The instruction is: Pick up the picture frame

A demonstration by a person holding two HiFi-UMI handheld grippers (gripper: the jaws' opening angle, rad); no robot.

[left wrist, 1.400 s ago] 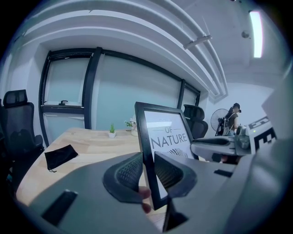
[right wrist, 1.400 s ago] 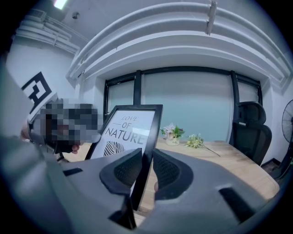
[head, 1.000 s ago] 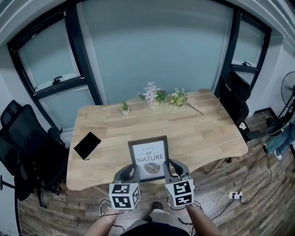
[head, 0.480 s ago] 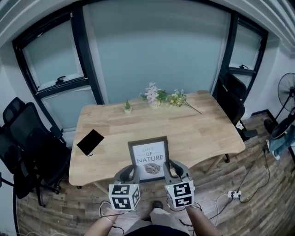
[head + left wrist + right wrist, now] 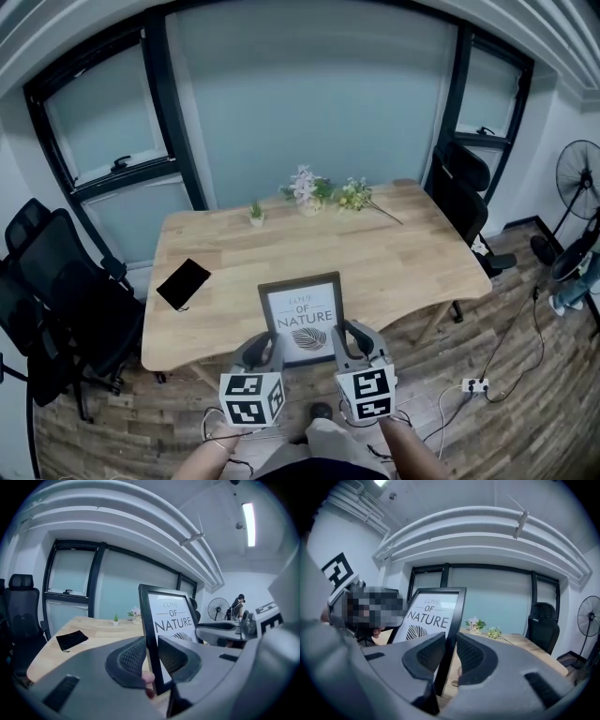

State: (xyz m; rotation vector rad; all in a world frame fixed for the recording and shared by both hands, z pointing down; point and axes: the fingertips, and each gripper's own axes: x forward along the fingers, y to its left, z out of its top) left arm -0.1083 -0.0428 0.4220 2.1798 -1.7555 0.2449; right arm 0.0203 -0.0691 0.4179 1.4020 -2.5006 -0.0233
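A black picture frame (image 5: 302, 317) with a white print reading "LOVE OF NATURE" is held upright in the air above the near edge of the wooden table (image 5: 394, 262). My left gripper (image 5: 267, 354) is shut on its lower left edge, and my right gripper (image 5: 345, 347) is shut on its lower right edge. In the left gripper view the frame's black edge (image 5: 149, 634) stands between the ribbed pads, with the left gripper (image 5: 151, 656) closed on it. In the right gripper view the frame (image 5: 433, 616) leans left and its right edge is pinched by the right gripper (image 5: 451, 656).
On the table lie a black pouch (image 5: 183, 283) at the left, a small potted plant (image 5: 256, 214), a flower vase (image 5: 307, 189) and a loose bouquet (image 5: 361, 197) at the back. Black chairs (image 5: 47, 291) (image 5: 464, 187) flank the table. A fan (image 5: 577, 173) stands at the right, a power strip (image 5: 472, 384) on the floor.
Both grippers, still holding the frame, have drawn back from the table and risen a little. More floor shows in front of the table's near edge.
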